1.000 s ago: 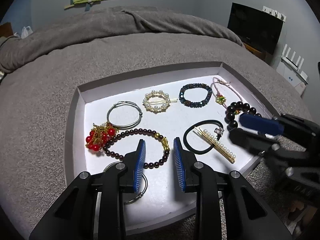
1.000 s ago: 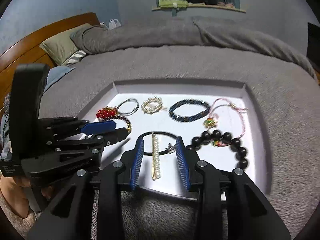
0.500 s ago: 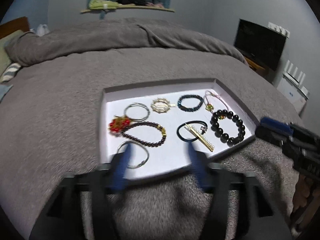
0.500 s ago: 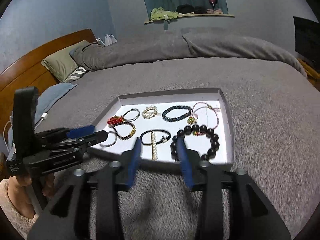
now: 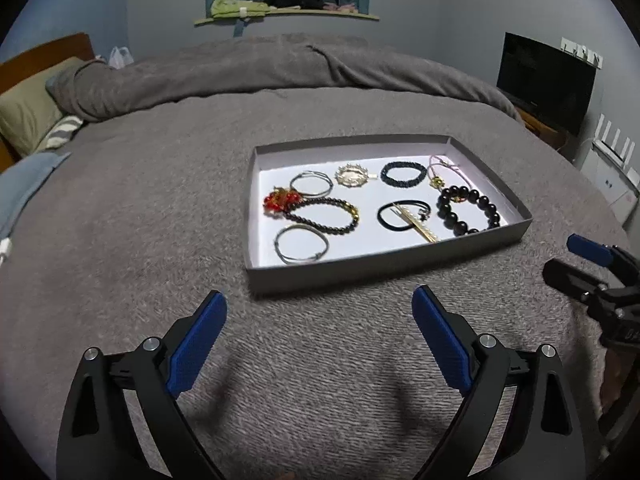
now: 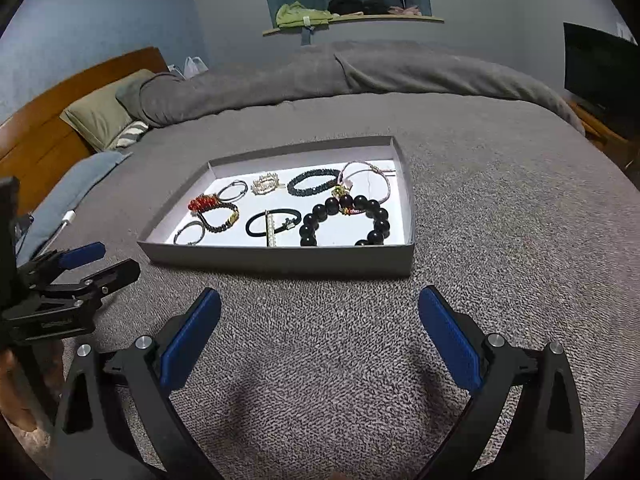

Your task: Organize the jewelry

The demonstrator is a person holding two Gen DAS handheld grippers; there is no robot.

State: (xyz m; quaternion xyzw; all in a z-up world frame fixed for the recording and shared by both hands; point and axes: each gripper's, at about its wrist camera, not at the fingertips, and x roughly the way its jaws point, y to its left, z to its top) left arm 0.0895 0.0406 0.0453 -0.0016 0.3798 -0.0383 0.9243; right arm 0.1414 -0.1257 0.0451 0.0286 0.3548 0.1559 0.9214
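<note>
A shallow grey tray with a white floor lies on the bed and holds several pieces of jewelry. In it are a big black bead bracelet, a black hair tie crossed by a pearl clip, a dark bead bracelet beside a red bead cluster, and silver bangles. My left gripper hangs over the blanket just short of the tray's near wall. Its jaws are opening wide, with nothing between them. My right gripper stands the same way before the tray, jaws opening and empty.
The grey blanket covers the bed around the tray. Pillows and a wooden headboard lie at the far left. A dark screen stands at the right, and a wall shelf with clothes is behind the bed.
Both grippers have drawn back from over the tray to the blanket in front of it and risen a little. Their jaws went from narrow to wide. The jewelry lies as before.
</note>
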